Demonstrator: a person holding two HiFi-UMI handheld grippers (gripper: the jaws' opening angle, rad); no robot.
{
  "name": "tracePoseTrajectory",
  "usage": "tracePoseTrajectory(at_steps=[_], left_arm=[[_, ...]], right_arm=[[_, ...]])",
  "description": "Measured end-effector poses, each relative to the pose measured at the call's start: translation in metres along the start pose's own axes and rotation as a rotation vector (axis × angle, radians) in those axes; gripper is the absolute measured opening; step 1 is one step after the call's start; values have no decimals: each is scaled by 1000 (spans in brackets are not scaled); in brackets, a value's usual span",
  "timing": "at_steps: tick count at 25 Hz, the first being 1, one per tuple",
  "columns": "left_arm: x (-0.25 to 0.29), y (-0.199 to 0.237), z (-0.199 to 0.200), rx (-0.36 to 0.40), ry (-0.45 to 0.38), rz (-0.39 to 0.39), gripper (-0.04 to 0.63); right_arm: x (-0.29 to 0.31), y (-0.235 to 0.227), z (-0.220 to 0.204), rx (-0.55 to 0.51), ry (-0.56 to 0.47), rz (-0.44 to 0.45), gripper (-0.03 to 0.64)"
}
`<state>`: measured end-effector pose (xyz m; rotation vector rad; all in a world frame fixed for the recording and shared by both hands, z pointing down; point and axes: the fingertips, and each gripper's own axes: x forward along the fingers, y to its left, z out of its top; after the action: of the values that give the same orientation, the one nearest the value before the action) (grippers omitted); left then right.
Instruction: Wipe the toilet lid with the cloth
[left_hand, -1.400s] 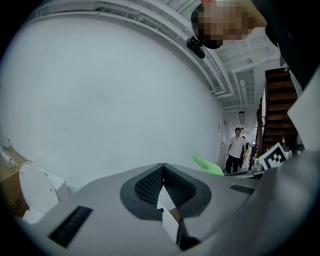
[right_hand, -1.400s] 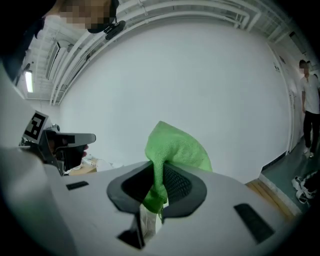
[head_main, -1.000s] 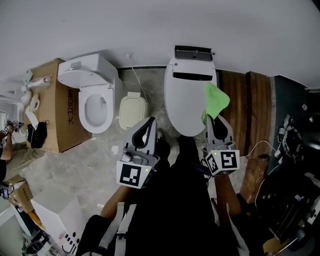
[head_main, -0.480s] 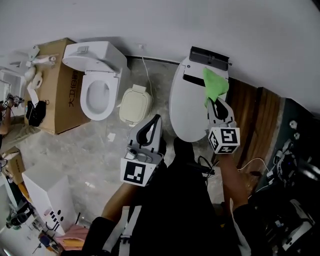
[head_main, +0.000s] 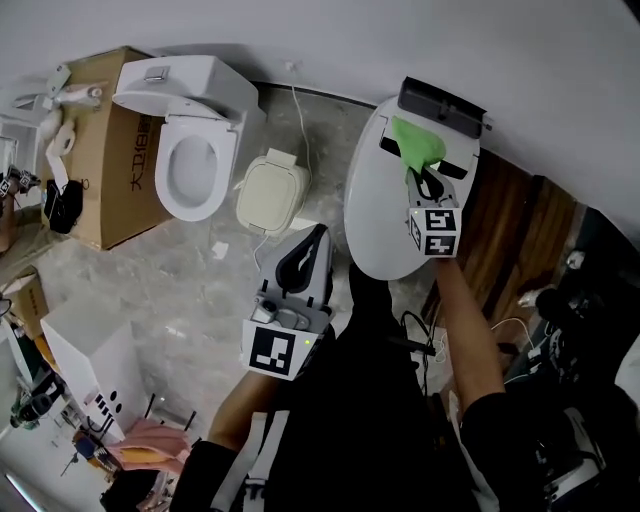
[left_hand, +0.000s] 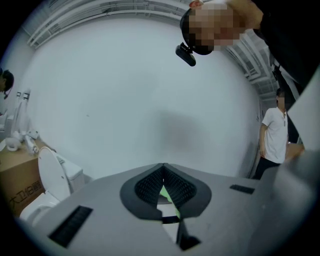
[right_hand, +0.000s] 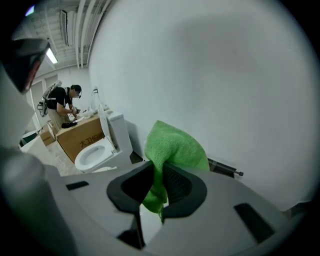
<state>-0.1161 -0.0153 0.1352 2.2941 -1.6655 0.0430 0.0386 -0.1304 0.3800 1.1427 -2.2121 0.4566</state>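
Since 1.0 s ago the right gripper (head_main: 428, 182) has pushed forward, carrying the green cloth (head_main: 415, 148) to the rear of the toilet lid (head_main: 380, 225), clamped on 1 narrow fold. Dragging could tug that fold free or snag it on the dark rear unit (head_main: 441, 104). The left gripper (head_main: 300, 262) hangs closed and empty beside the lid's front.

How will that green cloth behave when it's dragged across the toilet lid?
Probably floppy: the green cloth bunches and folds in the right gripper. Likely light; its fuzzy nap should drag, not slide, on the glossy toilet lid.
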Motion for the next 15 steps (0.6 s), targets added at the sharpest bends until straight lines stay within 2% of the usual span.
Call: tracePoseTrajectory(at_steps=[7, 15], left_arm=[[14, 21, -24, -29, 9, 42, 2], [24, 42, -55, -47, 33, 57, 3]], right_arm=[[92, -6, -75, -52, 172, 13, 67], [161, -10, -127, -93, 295, 7, 67]])
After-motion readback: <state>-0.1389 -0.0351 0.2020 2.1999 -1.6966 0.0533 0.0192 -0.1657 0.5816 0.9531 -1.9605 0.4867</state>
